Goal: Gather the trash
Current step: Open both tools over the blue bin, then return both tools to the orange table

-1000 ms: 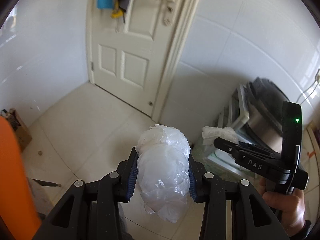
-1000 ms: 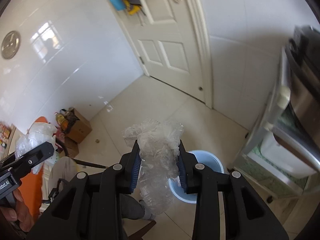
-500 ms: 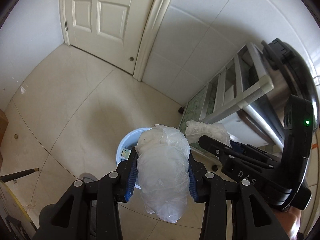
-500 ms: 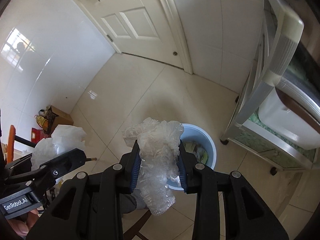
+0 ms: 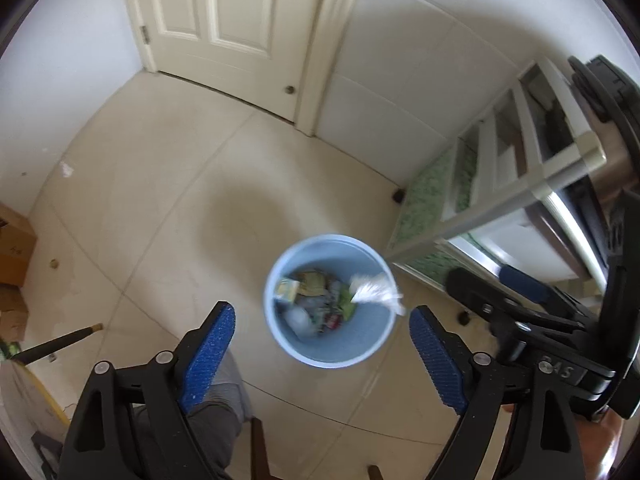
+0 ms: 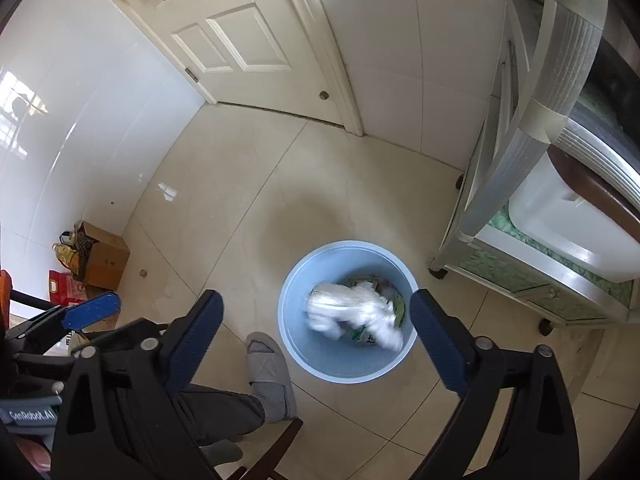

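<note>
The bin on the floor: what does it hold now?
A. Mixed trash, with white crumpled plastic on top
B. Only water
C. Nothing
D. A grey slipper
A: in the right wrist view the blue bin holds coloured wrappers with the blurred white plastic over them, and the slipper stands on the floor beside it.

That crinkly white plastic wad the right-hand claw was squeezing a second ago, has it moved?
Yes. The plastic wad has left the right gripper, whose jaws are opening with nothing between them, and dropped into the blue bin on the floor.
</note>
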